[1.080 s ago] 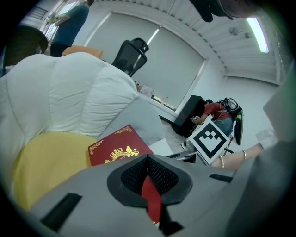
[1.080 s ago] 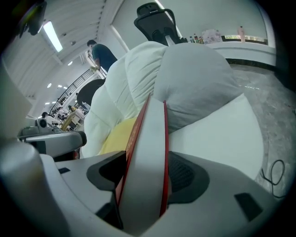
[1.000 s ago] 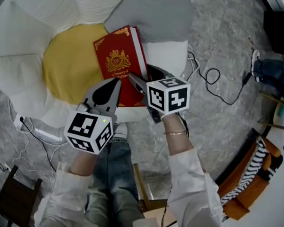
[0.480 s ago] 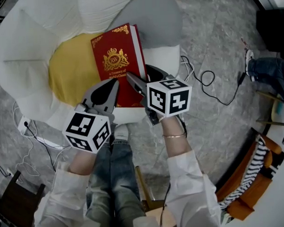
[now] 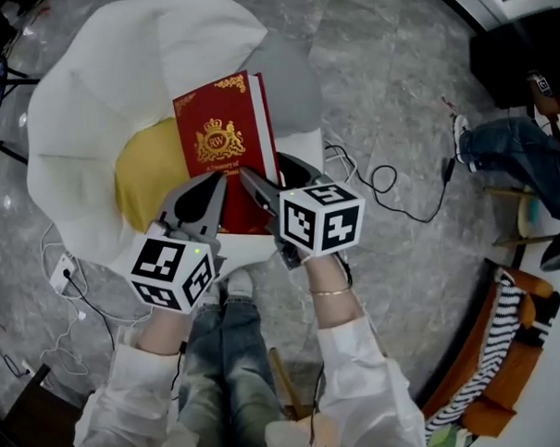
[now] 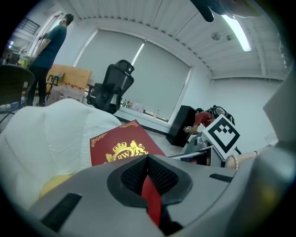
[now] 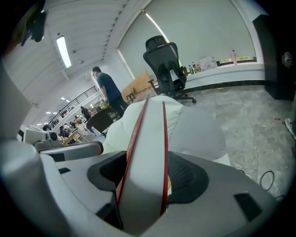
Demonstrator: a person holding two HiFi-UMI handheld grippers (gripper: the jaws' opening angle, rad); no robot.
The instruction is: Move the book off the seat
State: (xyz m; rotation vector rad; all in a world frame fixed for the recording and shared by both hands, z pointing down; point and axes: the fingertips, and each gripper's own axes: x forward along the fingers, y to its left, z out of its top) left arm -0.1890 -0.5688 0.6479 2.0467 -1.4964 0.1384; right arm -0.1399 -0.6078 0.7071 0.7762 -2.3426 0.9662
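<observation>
Lower and smaller than before sits the white seat (image 5: pixel 82 134) with its yellow cushion (image 5: pixel 141 178): the red book (image 5: pixel 219 137) has gone up off it. The left gripper (image 5: pixel 219 180) has its jaws shut on the book's thin red edge. The right gripper (image 5: pixel 245 175) has its jaws clamped across the white pages.

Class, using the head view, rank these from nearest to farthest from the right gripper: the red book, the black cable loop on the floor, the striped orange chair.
1. red book: clamped in the right gripper, above the seat.
2. black cable loop: on the floor, toward the picture's right.
3. striped orange chair: far lower-right corner.
</observation>
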